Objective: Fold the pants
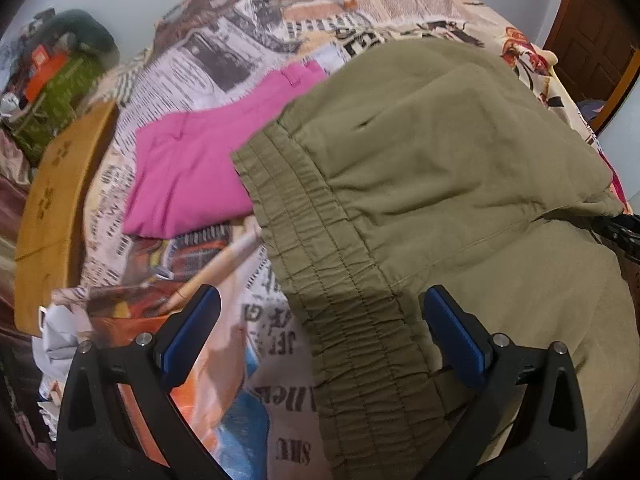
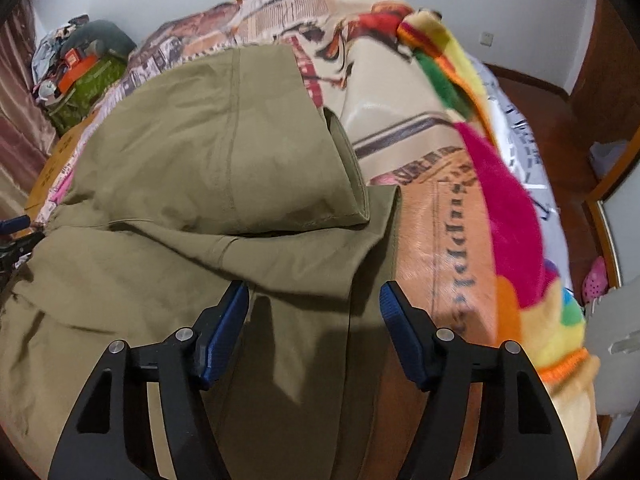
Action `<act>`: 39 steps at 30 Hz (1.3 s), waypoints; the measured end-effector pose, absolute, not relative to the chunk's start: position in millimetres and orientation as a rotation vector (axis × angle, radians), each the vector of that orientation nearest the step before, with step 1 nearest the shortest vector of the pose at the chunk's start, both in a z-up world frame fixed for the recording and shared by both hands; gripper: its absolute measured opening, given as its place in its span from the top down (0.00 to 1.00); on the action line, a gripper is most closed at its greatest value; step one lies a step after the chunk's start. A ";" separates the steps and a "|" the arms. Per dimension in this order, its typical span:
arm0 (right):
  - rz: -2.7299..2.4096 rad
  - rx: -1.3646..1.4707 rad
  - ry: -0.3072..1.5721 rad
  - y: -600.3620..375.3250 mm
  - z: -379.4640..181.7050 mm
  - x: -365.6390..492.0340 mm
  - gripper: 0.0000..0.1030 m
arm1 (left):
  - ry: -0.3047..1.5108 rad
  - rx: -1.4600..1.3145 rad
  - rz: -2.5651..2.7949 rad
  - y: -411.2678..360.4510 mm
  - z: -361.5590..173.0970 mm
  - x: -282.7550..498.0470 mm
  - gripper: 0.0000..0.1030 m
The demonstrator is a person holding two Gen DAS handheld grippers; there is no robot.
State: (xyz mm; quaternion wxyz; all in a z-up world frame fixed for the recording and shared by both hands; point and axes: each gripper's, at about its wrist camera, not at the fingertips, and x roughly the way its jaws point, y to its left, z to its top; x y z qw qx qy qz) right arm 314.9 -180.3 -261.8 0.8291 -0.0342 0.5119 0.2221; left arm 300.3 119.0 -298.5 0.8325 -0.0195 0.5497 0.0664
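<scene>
Olive green pants (image 1: pixel 440 152) lie folded over on the printed bedspread (image 1: pixel 208 64). Their elastic waistband (image 1: pixel 332 280) runs between the jaws of my left gripper (image 1: pixel 320 320), which is open and holds nothing. In the right wrist view the folded-over part of the pants (image 2: pixel 224 152) lies on the lower layer. My right gripper (image 2: pixel 314 320) is open just above that lower layer, near the pants' right edge. The right gripper's tip shows at the right edge of the left wrist view (image 1: pixel 624 232).
Folded pink pants (image 1: pixel 188 168) lie on the bedspread beyond the waistband. A wooden board (image 1: pixel 56 208) and a cluttered green bag (image 1: pixel 60 92) stand at the left. A multicoloured fleece blanket (image 2: pixel 496 184) lies at the bed's right side, with the wooden floor (image 2: pixel 560 136) beyond.
</scene>
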 end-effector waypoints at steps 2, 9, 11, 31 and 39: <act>0.495 -0.090 1.078 -177.9 -263.2 316.3 0.47 | 1.179 -0.049 0.132 119.3 -304.2 301.6 0.00; 0.475 -0.188 1.045 -172.4 -273.8 314.9 0.67 | 1.177 -0.061 0.121 119.6 -310.8 302.2 0.00; 0.466 -0.189 1.047 -173.0 -273.9 316.8 0.74 | 1.159 -0.039 0.135 119.2 -311.9 301.3 0.00; 0.470 -0.103 1.133 -197.4 -266.9 291.3 0.90 | 1.114 0.073 0.155 125.7 -312.0 299.7 0.00; 0.491 -0.076 1.035 -209.5 -224.5 270.7 0.84 | 1.122 0.032 0.175 127.7 -296.4 291.8 0.00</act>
